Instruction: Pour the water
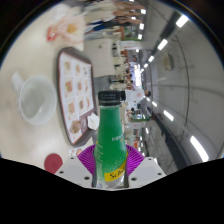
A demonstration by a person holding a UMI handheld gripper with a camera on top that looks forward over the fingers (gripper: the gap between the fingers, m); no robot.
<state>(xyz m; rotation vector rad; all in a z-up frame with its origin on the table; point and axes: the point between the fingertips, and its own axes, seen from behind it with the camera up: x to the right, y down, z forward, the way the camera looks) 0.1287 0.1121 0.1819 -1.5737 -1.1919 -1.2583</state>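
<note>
A: Gripper view, quick pass. The gripper [110,165] has a green bottle [111,140] between its fingers; both purple pads [89,158] look pressed on the bottle's lower body, so I judge it clamped, fingers only as far apart as the bottle is wide.

B: Cap?

A: Dark cap [110,97], seems on. The whole scene is rolled sideways, so I can't say whether the bottle is upright or tilted relative to the table [30,60]. Yellow label [116,172] sits low on the bottle, near the fingers.

B: Where's the target?

A: A clear plastic cup [36,100] on the table, off to the side and beyond the fingers, well apart from the bottle. It looks empty; can't be sure. Between cup and bottle lies a tray [76,92] with small items in rows; too small to name.

B: Contents of the bottle?

A: Reads green throughout; whether that's tinted plastic or liquid I can't tell, and no fill level is visible.

B: Step?

A: My call: bottle grasped, pour not yet begun. Next move calls for carrying the bottle mouth over the cup, then tipping. If that cap really is on, it has to come off first.

B: Anything else?

A: A small red round thing [52,161] just beside the fingers, unclear what.
</note>
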